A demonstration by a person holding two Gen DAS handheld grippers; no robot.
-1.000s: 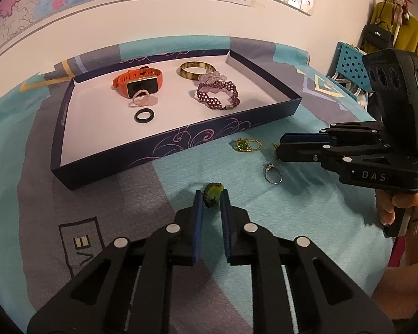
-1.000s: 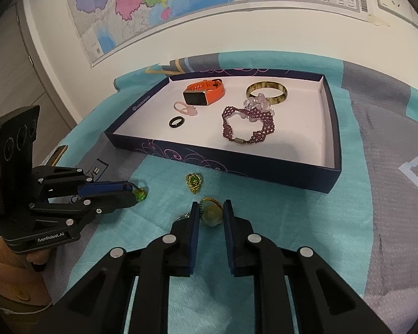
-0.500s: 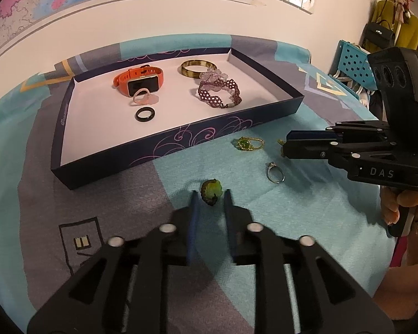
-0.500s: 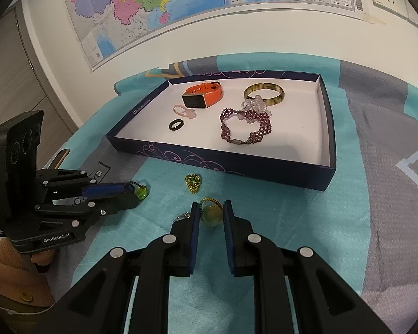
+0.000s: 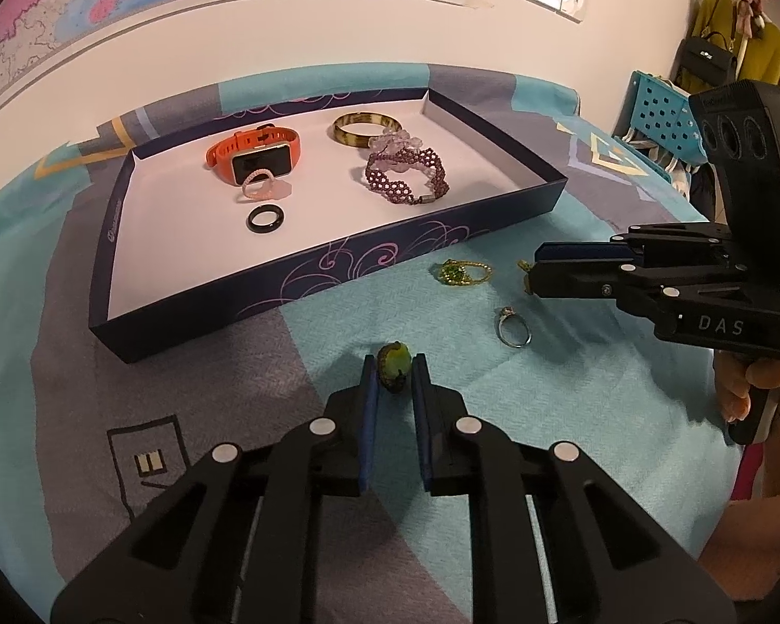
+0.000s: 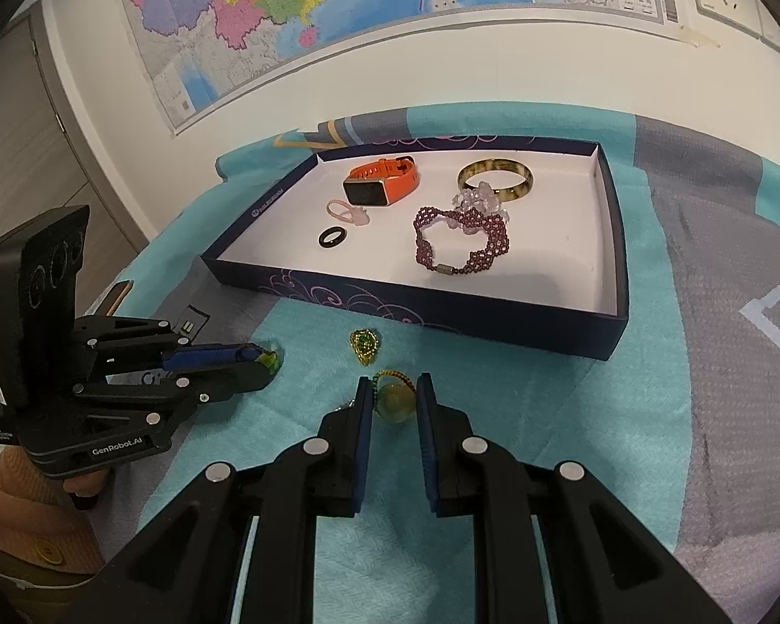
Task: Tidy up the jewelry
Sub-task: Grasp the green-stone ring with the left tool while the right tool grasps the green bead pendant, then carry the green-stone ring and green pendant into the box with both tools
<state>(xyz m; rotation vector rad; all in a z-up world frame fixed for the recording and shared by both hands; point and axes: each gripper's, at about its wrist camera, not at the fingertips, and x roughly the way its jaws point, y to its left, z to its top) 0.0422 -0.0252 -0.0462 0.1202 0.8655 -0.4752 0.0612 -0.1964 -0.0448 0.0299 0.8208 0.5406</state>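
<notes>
My left gripper is shut on a green stone ring and holds it above the cloth in front of the dark blue tray. It also shows in the right wrist view. My right gripper is shut on a yellow-green pendant with a beaded loop; it shows side-on in the left wrist view. The tray holds an orange watch, an amber bangle, a purple beaded bracelet, a pink ring and a black ring.
A green-and-gold ring and a silver ring lie on the teal and grey cloth in front of the tray. The green-and-gold ring also shows in the right wrist view. A wall with maps stands behind the tray.
Both grippers have risen slightly with their pieces held and drawn back a little; the tray looks farther away in the right wrist view. The jewelry on the cloth has not moved.
</notes>
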